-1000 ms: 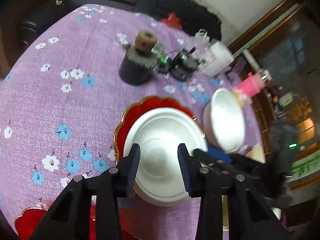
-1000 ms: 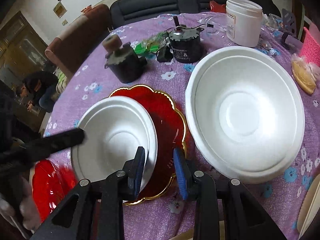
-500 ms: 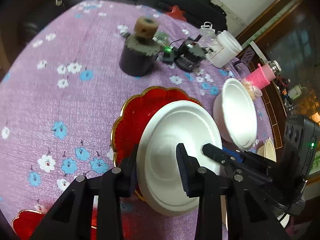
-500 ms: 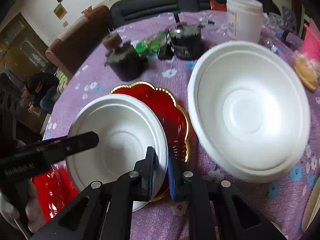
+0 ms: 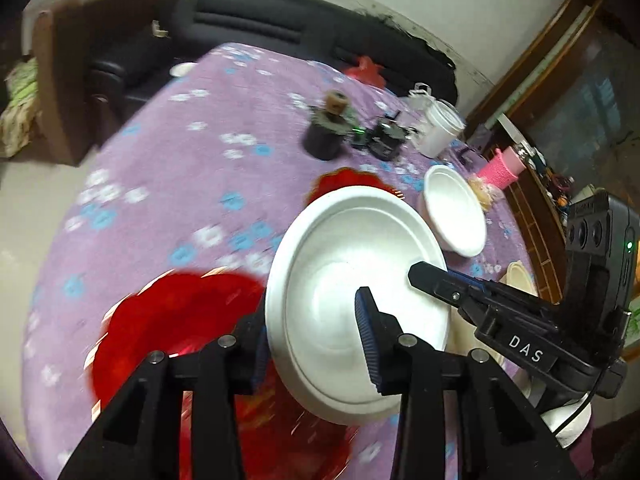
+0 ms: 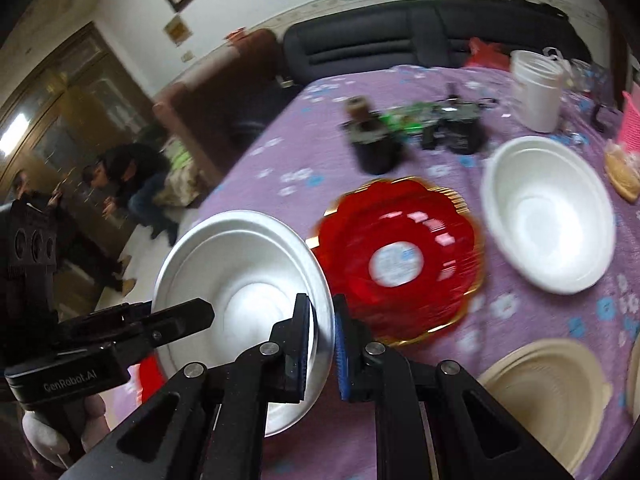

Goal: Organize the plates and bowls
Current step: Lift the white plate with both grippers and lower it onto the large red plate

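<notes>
Two grippers now carry the white plate (image 5: 352, 312) together, off the gold-rimmed red plate (image 5: 352, 180) it lay on a second ago. From the left wrist, the left gripper (image 5: 312, 344) straddles the plate's near rim, its jaws having just opened a little, with another red plate (image 5: 172, 328) below on the bench (image 5: 192, 184). From the right wrist, the right gripper (image 6: 322, 344) has its jaws narrowed hard onto the plate's edge; the white bowl (image 6: 548, 216) waits beside the bared red plate. Stacking can likely follow.
</notes>
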Demonstrator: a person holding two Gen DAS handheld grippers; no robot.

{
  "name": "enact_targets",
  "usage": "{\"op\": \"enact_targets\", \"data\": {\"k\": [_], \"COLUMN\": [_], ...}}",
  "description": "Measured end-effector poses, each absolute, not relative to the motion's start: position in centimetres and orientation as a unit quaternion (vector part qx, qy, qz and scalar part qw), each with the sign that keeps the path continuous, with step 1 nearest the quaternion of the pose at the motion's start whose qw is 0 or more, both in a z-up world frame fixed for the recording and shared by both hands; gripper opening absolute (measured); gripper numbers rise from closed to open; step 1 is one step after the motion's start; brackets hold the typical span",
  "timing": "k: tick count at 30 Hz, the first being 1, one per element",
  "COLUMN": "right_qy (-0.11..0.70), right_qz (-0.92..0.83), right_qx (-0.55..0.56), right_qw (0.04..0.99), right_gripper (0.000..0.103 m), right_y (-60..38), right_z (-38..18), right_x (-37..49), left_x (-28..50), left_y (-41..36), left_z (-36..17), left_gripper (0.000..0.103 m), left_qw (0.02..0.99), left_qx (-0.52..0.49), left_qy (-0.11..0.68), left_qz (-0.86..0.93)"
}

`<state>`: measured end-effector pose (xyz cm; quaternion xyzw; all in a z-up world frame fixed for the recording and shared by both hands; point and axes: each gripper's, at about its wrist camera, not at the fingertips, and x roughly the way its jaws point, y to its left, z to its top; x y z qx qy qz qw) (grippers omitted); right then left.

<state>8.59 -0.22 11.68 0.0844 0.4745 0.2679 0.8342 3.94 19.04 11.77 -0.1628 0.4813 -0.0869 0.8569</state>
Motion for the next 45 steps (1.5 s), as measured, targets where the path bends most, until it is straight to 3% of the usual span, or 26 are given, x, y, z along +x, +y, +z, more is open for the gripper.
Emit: {"op": "enact_targets", "data": {"k": [7, 15, 20, 28, 31, 32, 33, 36, 39, 45], "right_qy": [0.485, 0.512, 0.485, 0.405, 0.346, 0.334, 0.317, 0.281, 0.267, 0.234], "right_qz": [0.295, 0.280, 0.281, 0.272, 0.239, 0.229, 0.216, 0.186, 0.174, 0.127], "right_qx": [0.044, 0.039, 0.037, 0.076, 0.067, 0.066, 0.066, 0.069, 0.069, 0.047], "right_qw": [0.822, 0.811, 0.828, 0.869, 0.905, 0.912, 0.921, 0.939, 0.945, 0.963], "right_gripper": [0.013, 0.014, 0.014, 0.019, 0.029, 0.038, 0.048, 0.062, 0.067, 0.069], "right_y": [5.8, 8.2, 8.1, 3.5, 0.9, 0.4, -0.4, -2.7, -4.2, -6.1], "right_z": [9.6, 5.3, 6.0, 9.1, 10.3, 10.4, 10.6, 10.6, 10.4, 9.3], "right_x": [4.9, 4.1, 3.5, 0.7, -1.8, -2.5, -3.2, -5.2, -6.5, -7.9], "left_x": [-0.5, 0.3, 0.0, -4.1, -6.8, -7.5, -8.5, -10.4, -11.2, -12.0], "left_y": [24.1, 26.0, 26.1, 24.6, 22.3, 21.6, 20.9, 18.9, 17.1, 13.7], "left_z": [9.4, 4.7, 4.8, 7.9, 10.3, 10.9, 11.5, 12.9, 13.5, 14.0], "left_gripper": [0.043, 0.044, 0.060, 0.065, 0.080, 0.085, 0.087, 0.087, 0.087, 0.088], "left_qw": [0.855, 0.831, 0.838, 0.871, 0.900, 0.907, 0.914, 0.929, 0.934, 0.940], "left_qx": [-0.177, -0.204, -0.200, -0.154, -0.094, -0.085, -0.078, -0.069, -0.058, -0.008], "left_qy": [0.486, 0.517, 0.508, 0.463, 0.410, 0.393, 0.374, 0.337, 0.326, 0.313], "left_qz": [-0.034, -0.008, -0.002, 0.058, 0.117, 0.127, 0.134, 0.139, 0.134, 0.136]}}
